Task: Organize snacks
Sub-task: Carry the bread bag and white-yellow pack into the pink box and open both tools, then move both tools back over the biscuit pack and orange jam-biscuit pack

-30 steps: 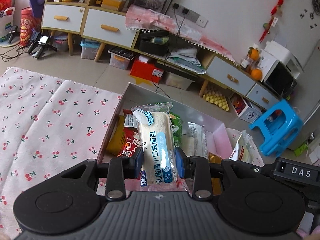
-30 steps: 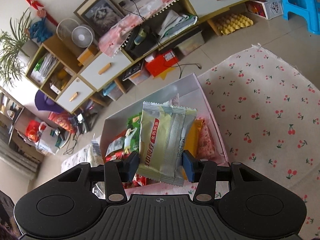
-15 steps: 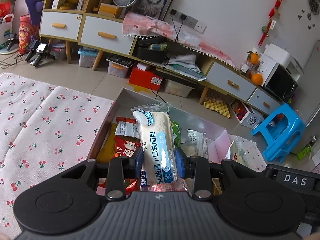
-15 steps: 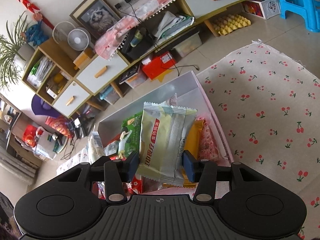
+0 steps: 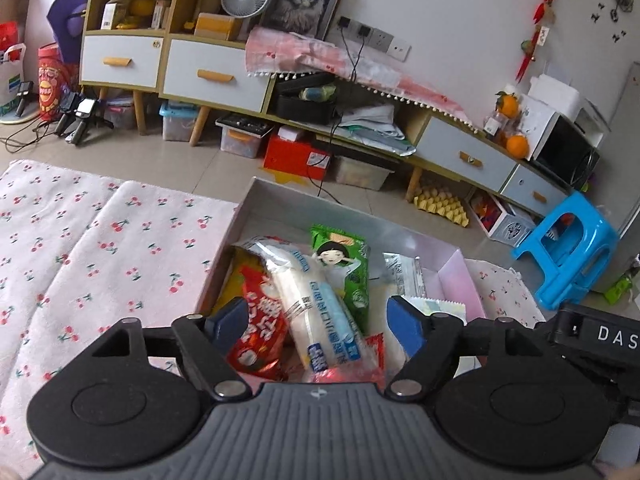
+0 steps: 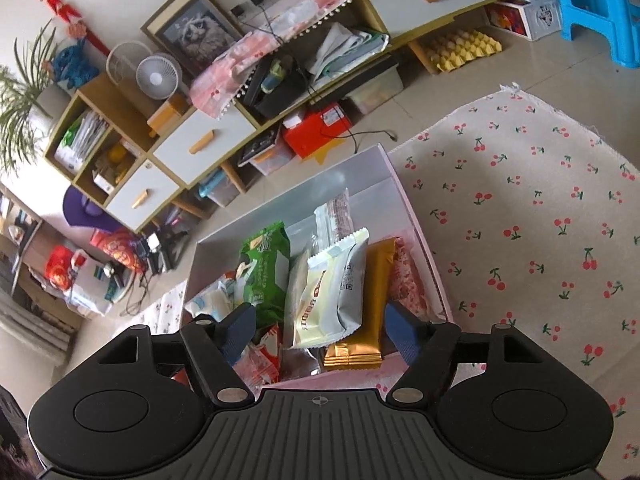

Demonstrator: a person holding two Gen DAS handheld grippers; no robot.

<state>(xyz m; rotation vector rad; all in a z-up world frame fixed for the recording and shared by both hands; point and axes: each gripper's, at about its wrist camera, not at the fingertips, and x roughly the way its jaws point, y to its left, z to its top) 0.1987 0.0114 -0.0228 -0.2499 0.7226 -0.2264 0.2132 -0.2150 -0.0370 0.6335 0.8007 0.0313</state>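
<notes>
While both pairs of jaws have just been opening, the left gripper (image 5: 316, 320) stands wide with nothing pressed between its blue pads; the long white bread roll in a clear wrapper with a pale blue label (image 5: 316, 312) lies loose below them, inside the shallow pink cardboard box (image 5: 452, 276), resting on a red foil bag (image 5: 260, 328) and against a green packet printed with a cartoon girl (image 5: 344, 264). The right gripper (image 6: 318, 328) is likewise spread wide, and the cream and silver foil sachet (image 6: 332, 288) leans free in the box, between the green packet (image 6: 266, 268) and a gold foil bar (image 6: 372, 304).

Both snacks look light and soft. The bread would crush easily and is best pinched gently across its middle; the sachet's film looks slippery, so its crimped end seam seems the surer hold.

Chinese characters run along the bread label, and the sachet carries a QR code. White letters "DAS" (image 5: 618, 339) show on the black housing just right of the box.
</notes>
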